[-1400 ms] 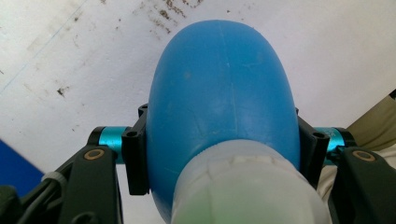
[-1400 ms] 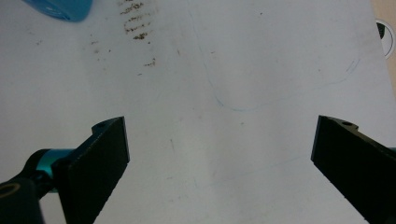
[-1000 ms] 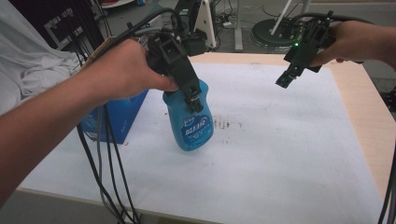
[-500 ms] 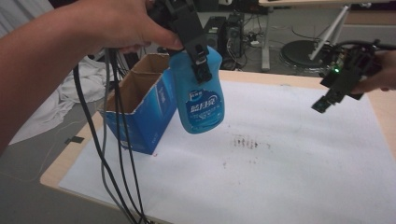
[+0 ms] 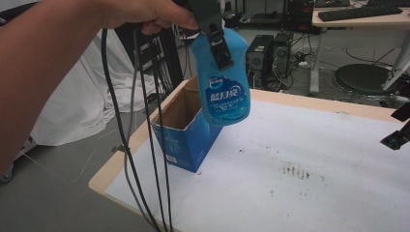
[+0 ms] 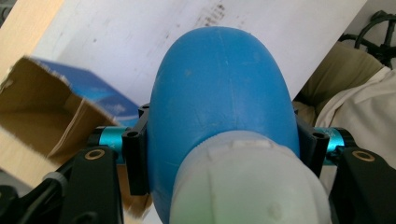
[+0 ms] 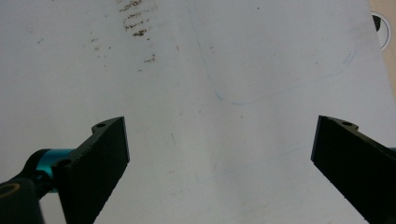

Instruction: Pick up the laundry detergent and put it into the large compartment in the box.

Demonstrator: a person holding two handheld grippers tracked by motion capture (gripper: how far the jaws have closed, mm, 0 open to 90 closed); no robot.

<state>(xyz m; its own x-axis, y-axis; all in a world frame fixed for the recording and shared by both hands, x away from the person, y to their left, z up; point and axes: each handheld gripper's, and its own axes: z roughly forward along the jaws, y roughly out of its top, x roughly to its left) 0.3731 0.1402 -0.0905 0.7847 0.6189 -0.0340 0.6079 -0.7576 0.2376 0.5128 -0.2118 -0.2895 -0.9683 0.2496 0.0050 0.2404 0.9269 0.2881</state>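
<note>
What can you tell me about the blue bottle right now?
The blue bottle is smooth, glossy plastic with a rounded body, a white cap end and a front label printed in white characters. It hangs in the air, body downward, clamped near its neck between the jaws of the left gripper, above the open cardboard box at the table's corner. Nothing else touches it; its base is above the box's rim.

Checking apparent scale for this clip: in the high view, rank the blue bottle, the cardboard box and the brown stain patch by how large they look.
1. cardboard box
2. blue bottle, close to the box; nearness to the camera inflates it
3. brown stain patch
</note>
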